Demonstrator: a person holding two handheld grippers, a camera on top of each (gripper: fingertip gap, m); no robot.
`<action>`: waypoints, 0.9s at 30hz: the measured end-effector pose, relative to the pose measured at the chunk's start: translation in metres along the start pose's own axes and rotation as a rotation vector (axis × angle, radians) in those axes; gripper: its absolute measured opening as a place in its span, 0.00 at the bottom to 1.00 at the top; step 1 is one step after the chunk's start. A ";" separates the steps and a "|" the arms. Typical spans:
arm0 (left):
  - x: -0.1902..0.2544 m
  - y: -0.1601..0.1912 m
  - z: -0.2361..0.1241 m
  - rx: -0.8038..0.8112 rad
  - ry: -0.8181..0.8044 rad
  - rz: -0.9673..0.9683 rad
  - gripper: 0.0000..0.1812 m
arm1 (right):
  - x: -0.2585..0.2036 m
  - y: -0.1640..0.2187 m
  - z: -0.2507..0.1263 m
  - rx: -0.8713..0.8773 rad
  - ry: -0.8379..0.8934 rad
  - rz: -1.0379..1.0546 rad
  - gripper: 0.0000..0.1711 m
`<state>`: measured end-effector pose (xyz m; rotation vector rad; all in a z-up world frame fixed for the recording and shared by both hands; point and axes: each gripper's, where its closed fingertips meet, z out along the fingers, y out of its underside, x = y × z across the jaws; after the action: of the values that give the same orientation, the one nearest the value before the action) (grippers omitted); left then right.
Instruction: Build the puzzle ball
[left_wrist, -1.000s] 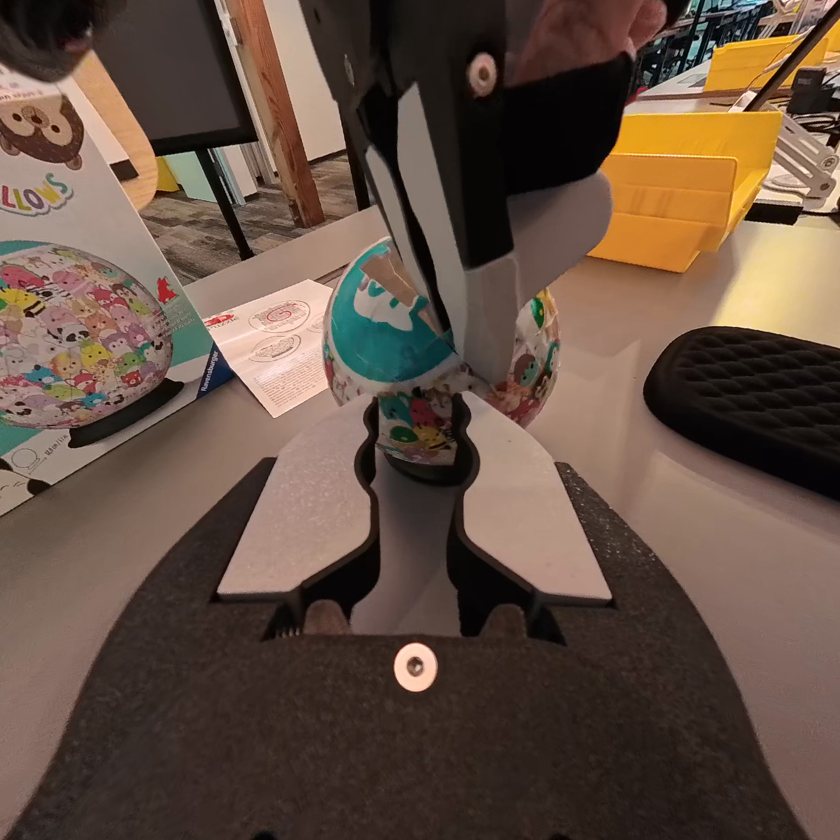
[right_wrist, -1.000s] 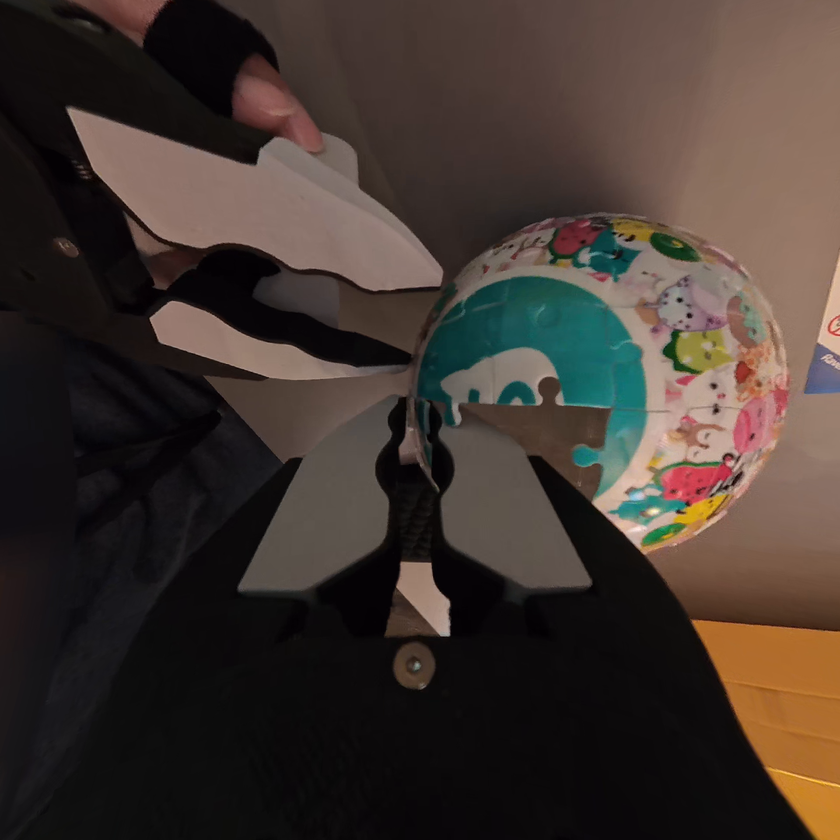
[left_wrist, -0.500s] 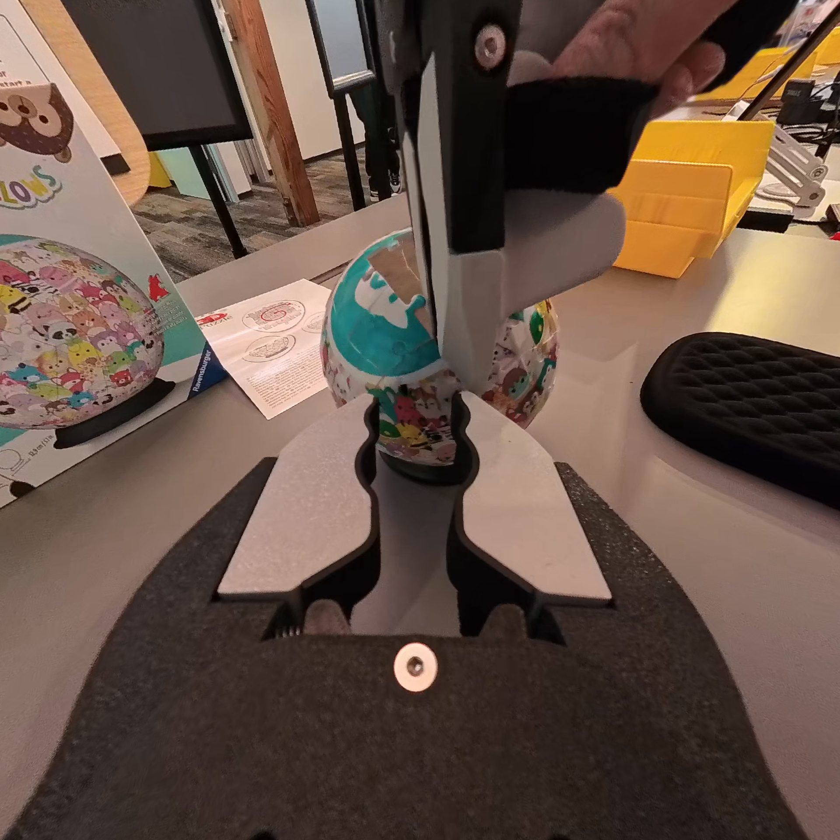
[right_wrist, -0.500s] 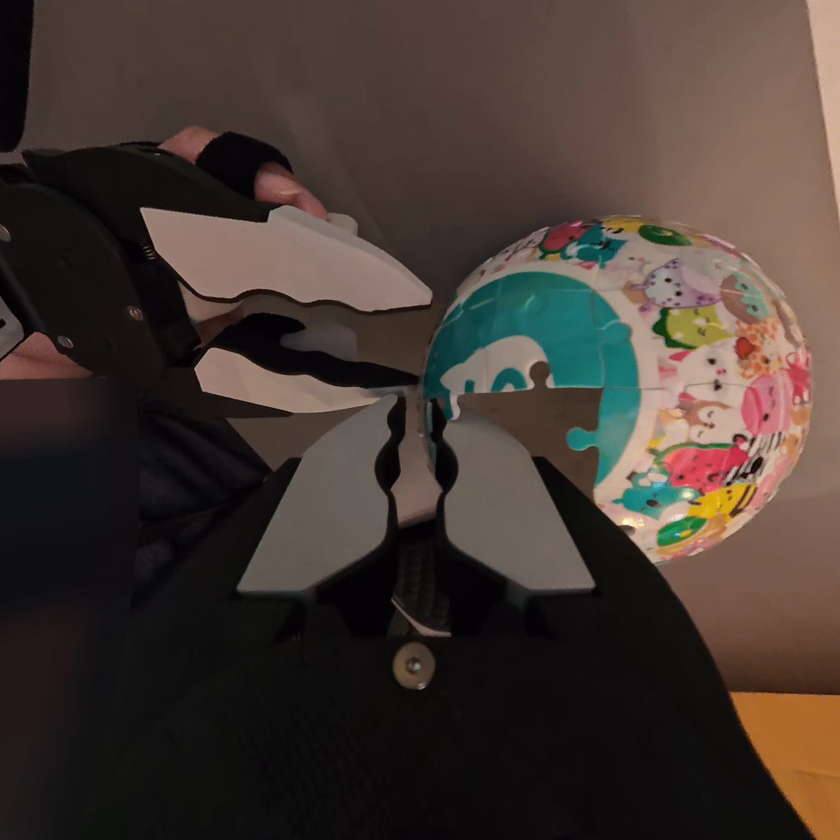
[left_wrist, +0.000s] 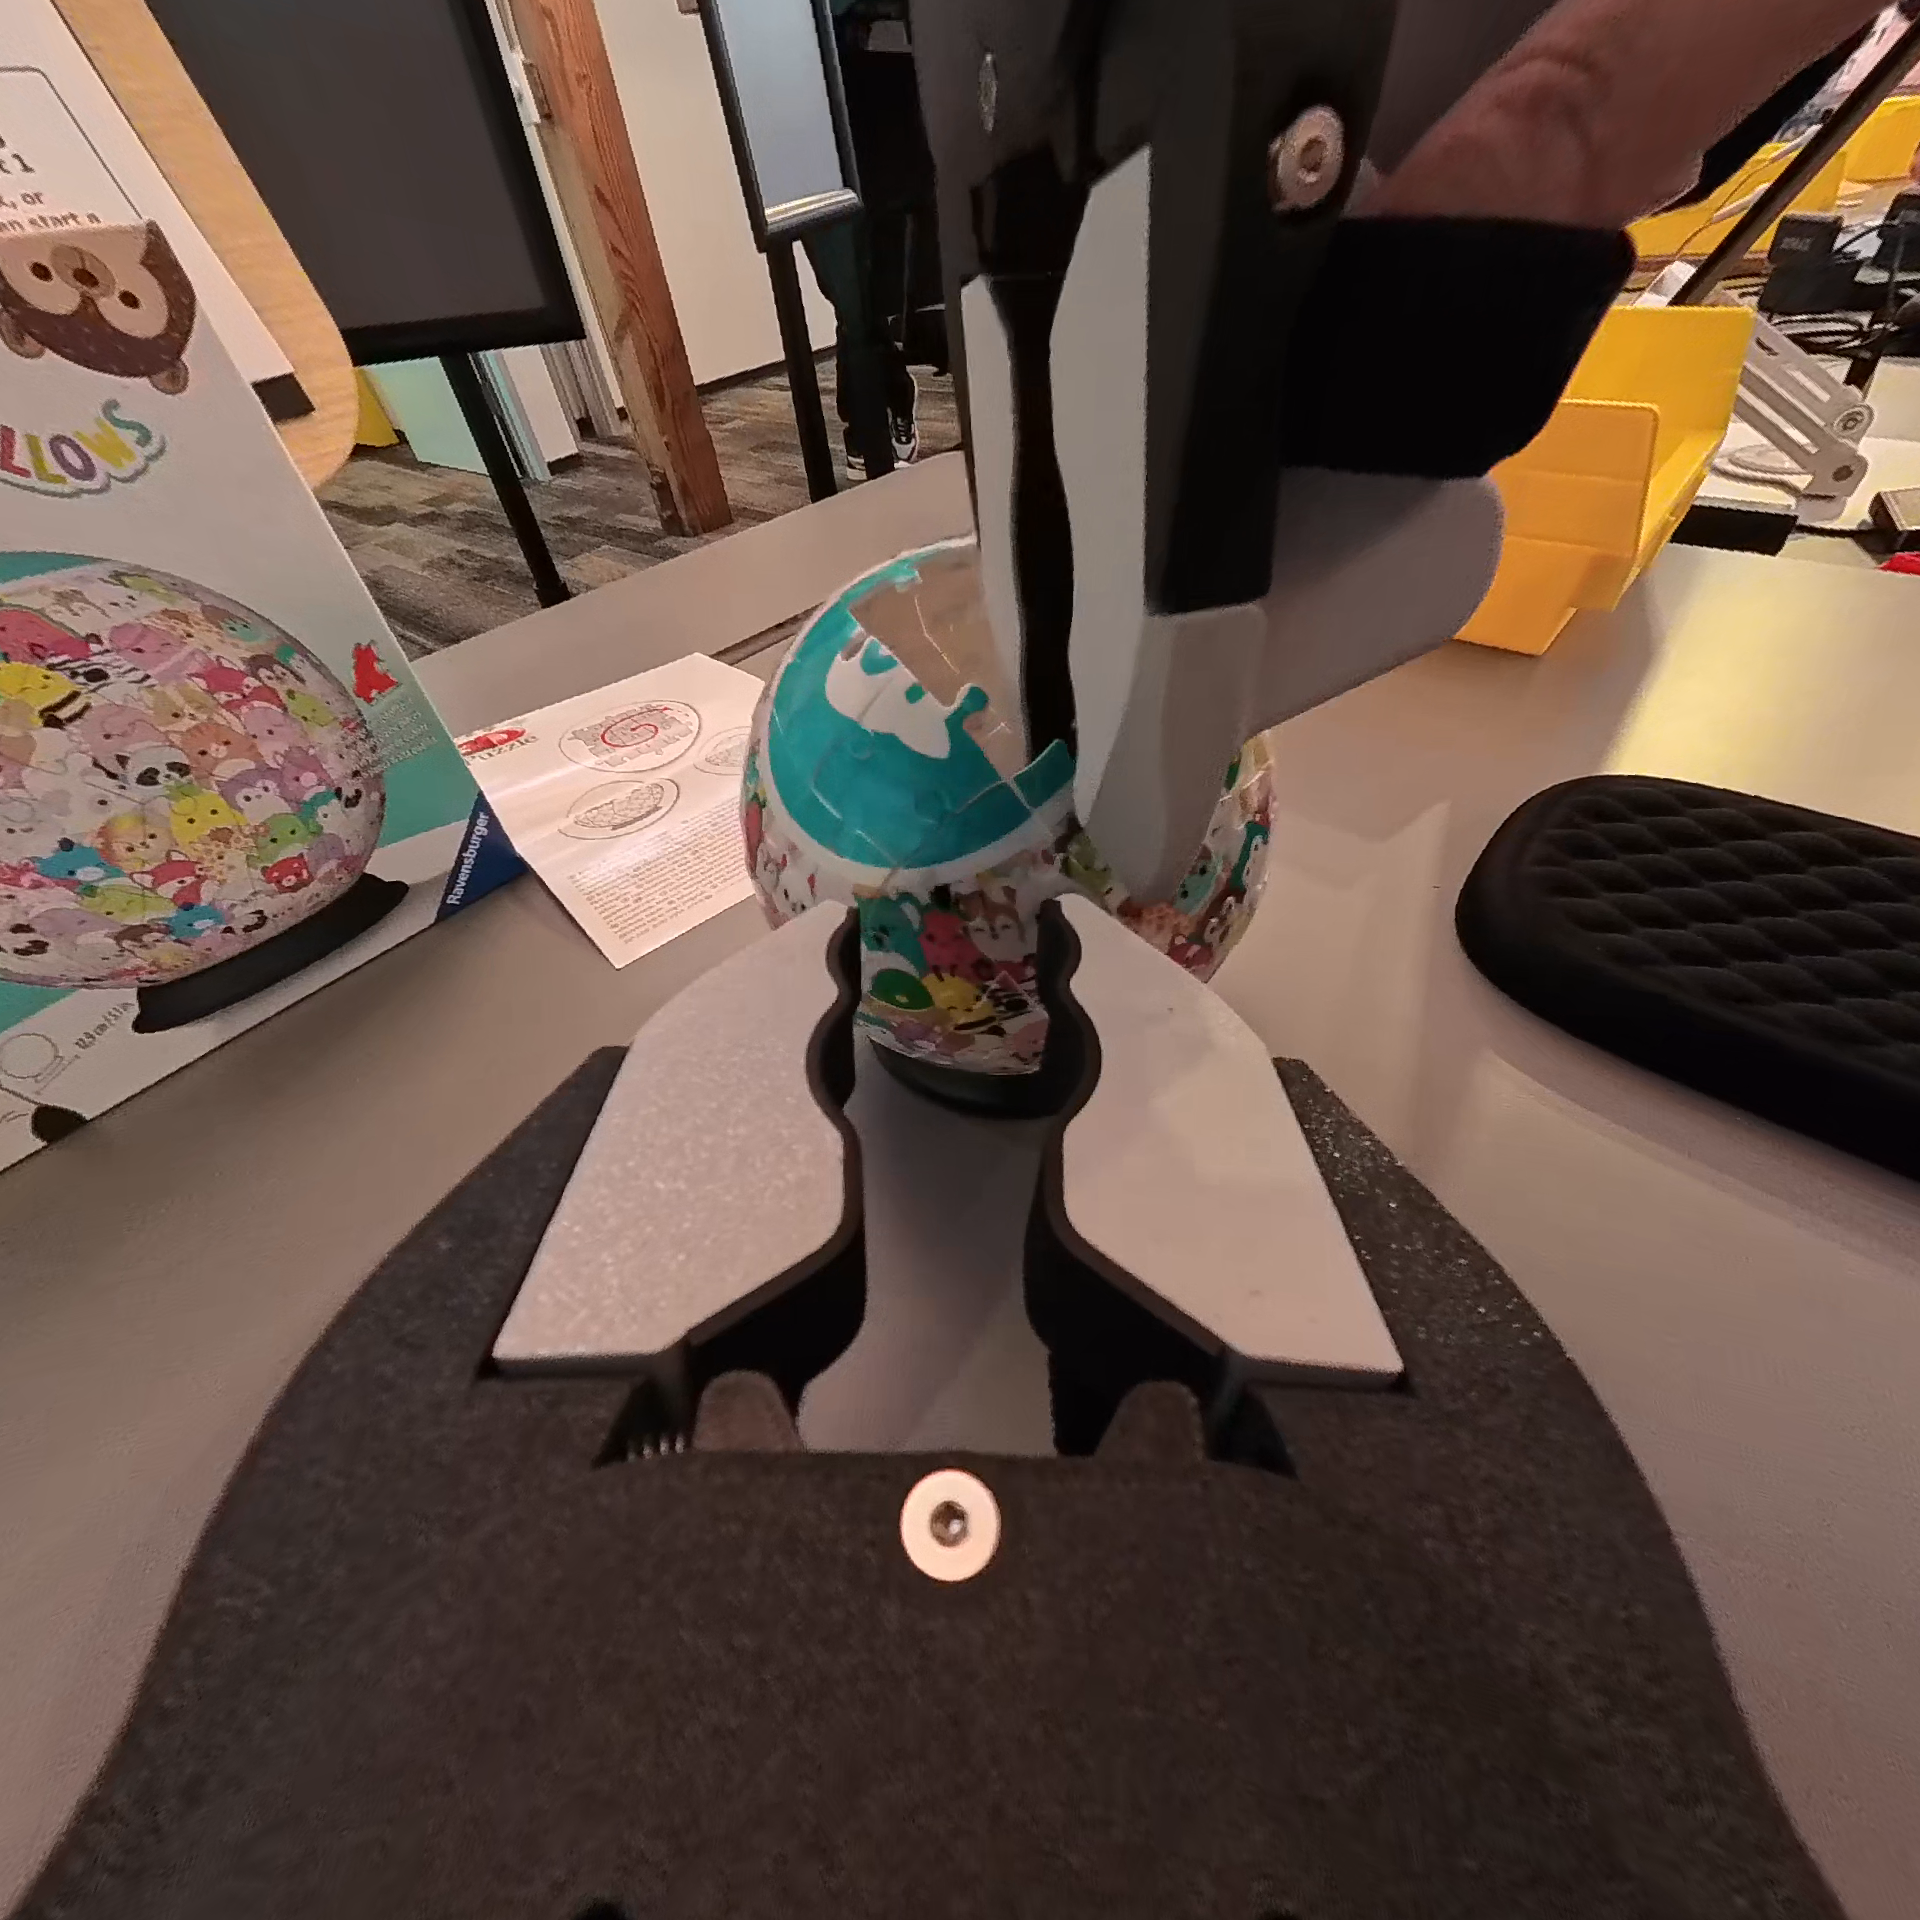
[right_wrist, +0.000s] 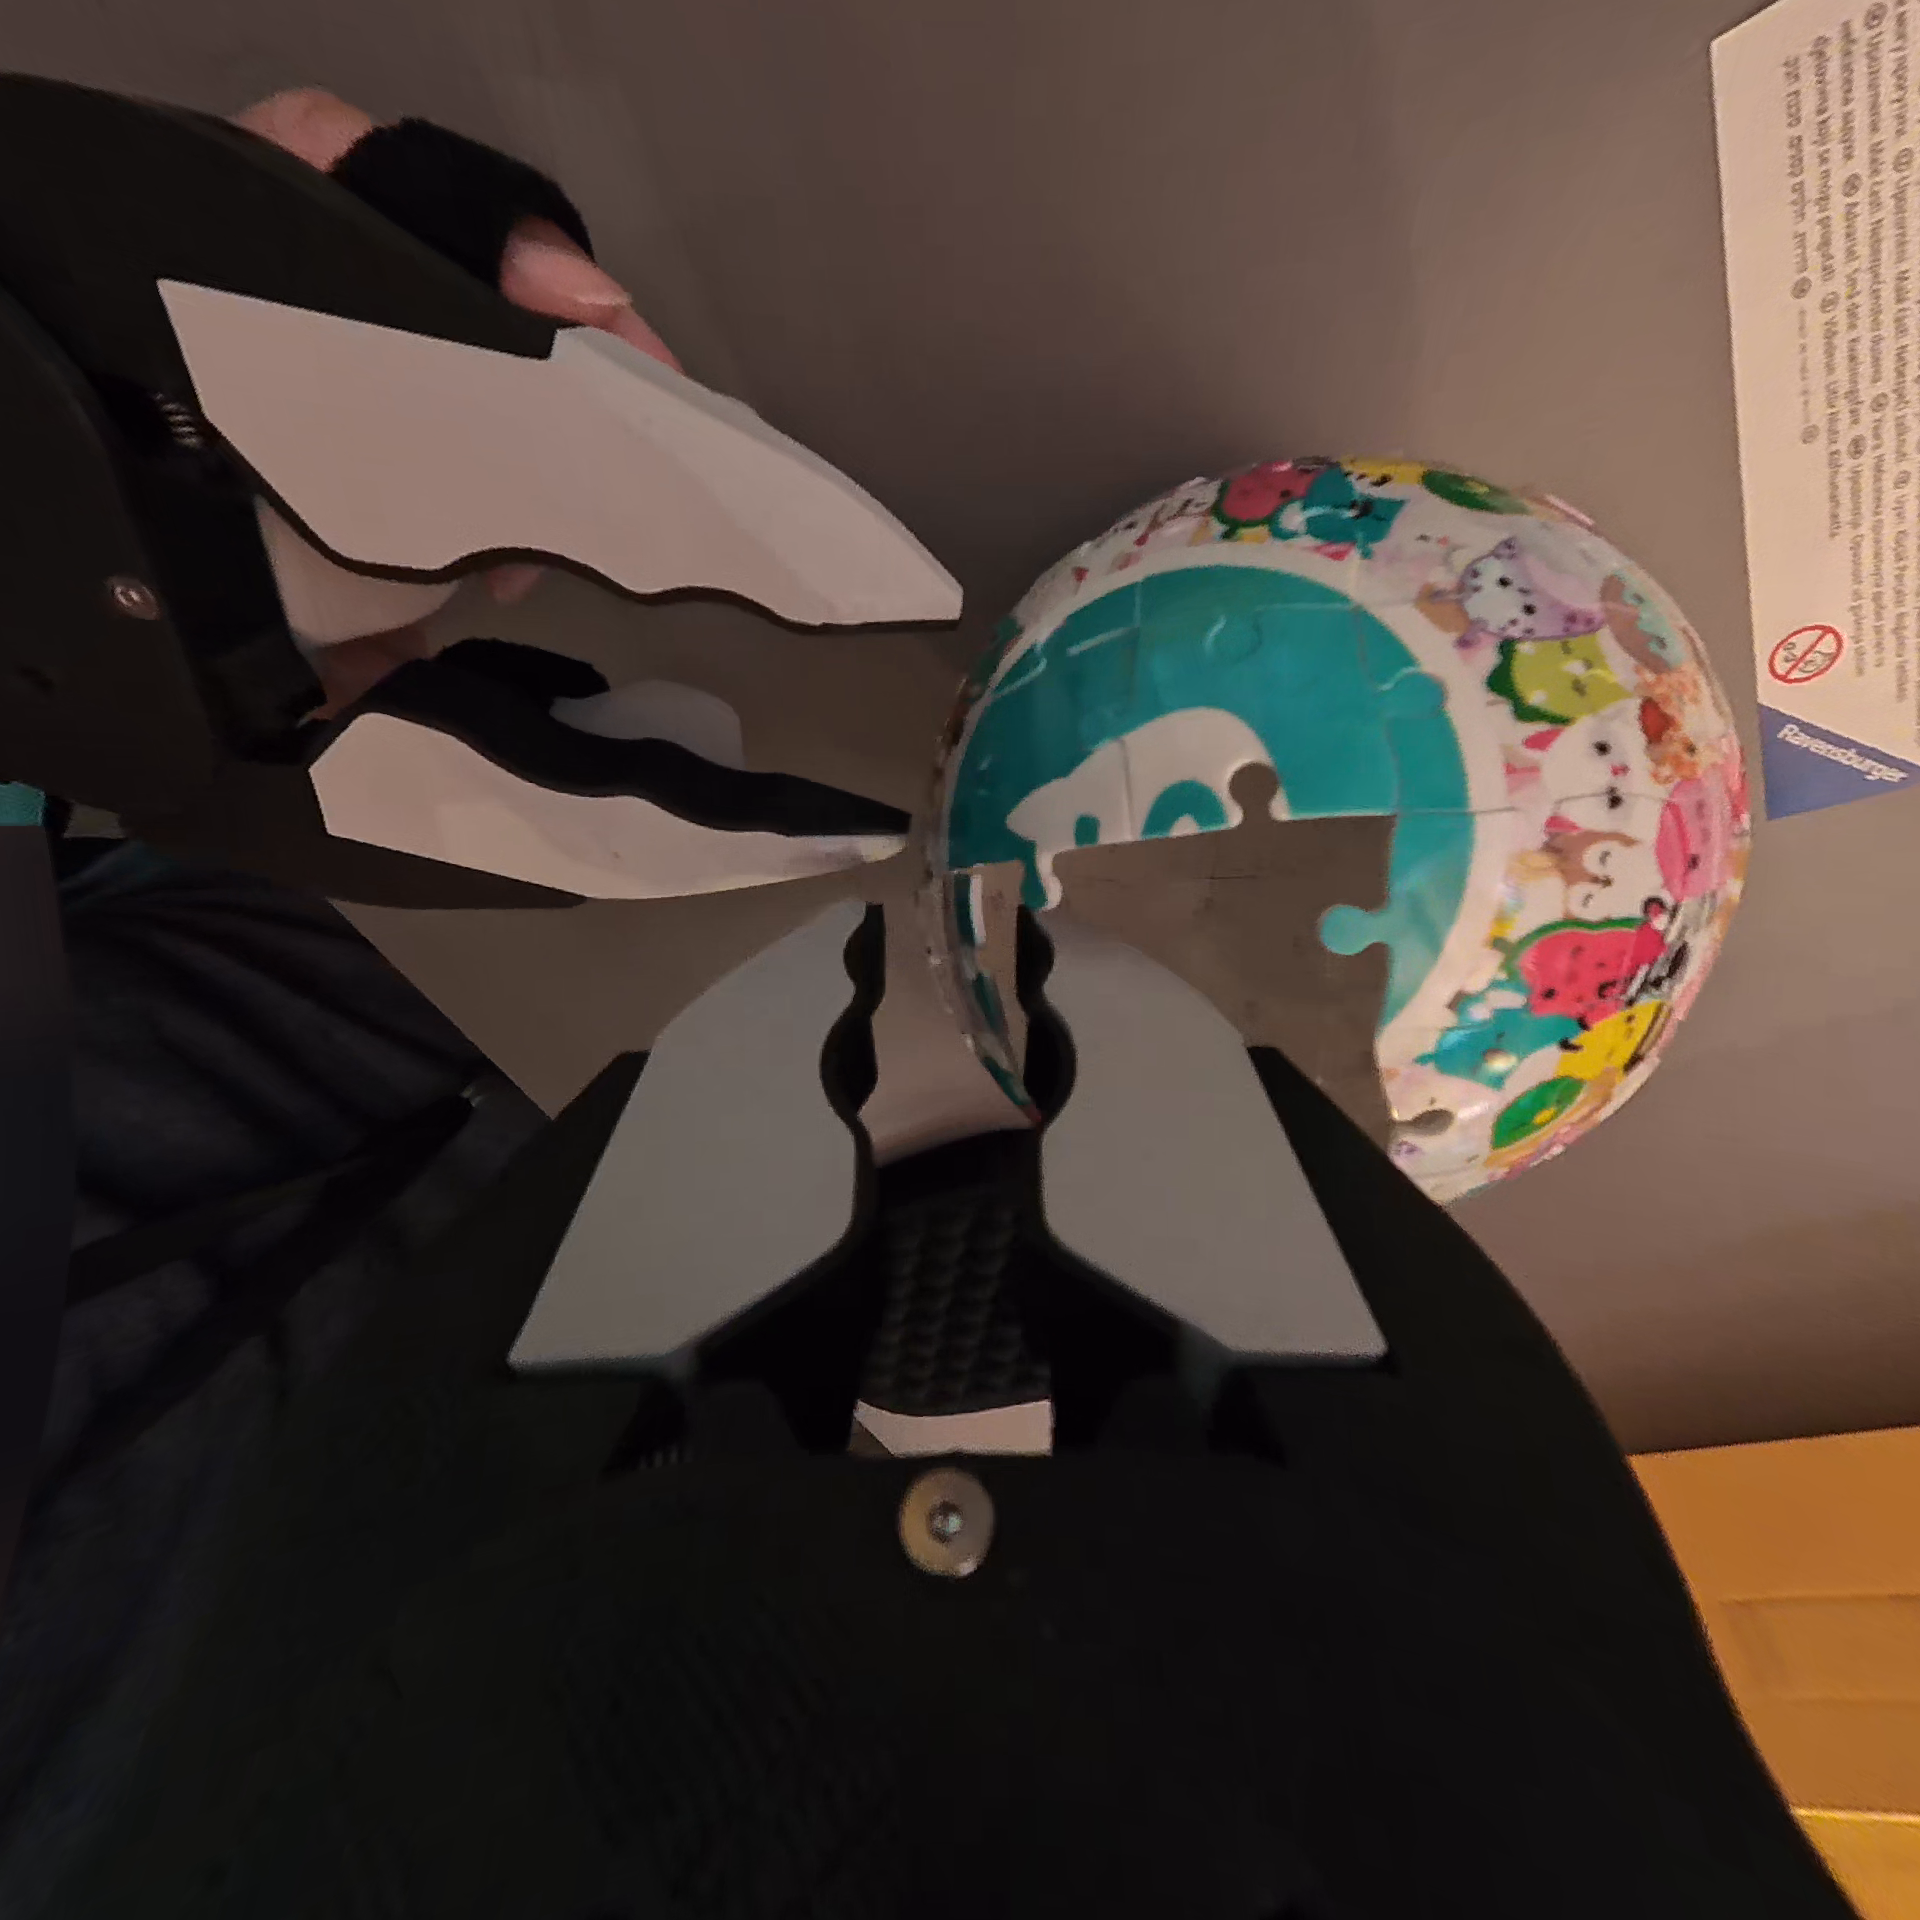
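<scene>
On the grey table (left_wrist: 1558, 1195), centre of the left wrist view: the puzzle ball (left_wrist: 914, 810) stands on a dark base (left_wrist: 966, 1086).
Ball surface: teal disc with white shapes on top, bright cartoon animals around the sides; a jagged gap (right_wrist: 1205, 914) exposes the grey inside.
Left gripper (left_wrist: 954, 940): jaws apart, holding nothing, tips on either side of the ball's lower front.
Right gripper (right_wrist: 951, 925): comes down from 12 o'clock in the left wrist view; jaws part-way closed around a teal-edged piece (right_wrist: 987, 987) at the ball's rim beside the gap. Whether they press on it cannot be told.
Box (left_wrist: 156, 675): at 9 o'clock of the ball, standing upright.
Leaflet (left_wrist: 623, 800): flat between box and ball.
Black pad (left_wrist: 1704, 945): at 3 o'clock.
Yellow bins (left_wrist: 1600, 520): at 1 o'clock, farther back.
</scene>
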<state>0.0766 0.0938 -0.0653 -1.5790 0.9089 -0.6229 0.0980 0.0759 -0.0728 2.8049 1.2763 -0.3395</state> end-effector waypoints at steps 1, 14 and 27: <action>0.000 -0.001 -0.001 0.003 0.001 -0.002 0.18 | 0.000 -0.001 -0.001 0.006 0.003 0.001 0.15; -0.008 -0.026 -0.034 0.132 0.019 -0.064 0.20 | -0.016 -0.007 -0.063 0.228 0.101 -0.092 0.17; 0.028 -0.057 -0.094 0.276 0.240 -0.045 0.24 | -0.079 0.064 -0.114 1.302 0.058 -0.271 0.10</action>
<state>0.0293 0.0204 0.0075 -1.2976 0.9213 -0.9434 0.1164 -0.0106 0.0525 3.5042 1.9311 -1.6242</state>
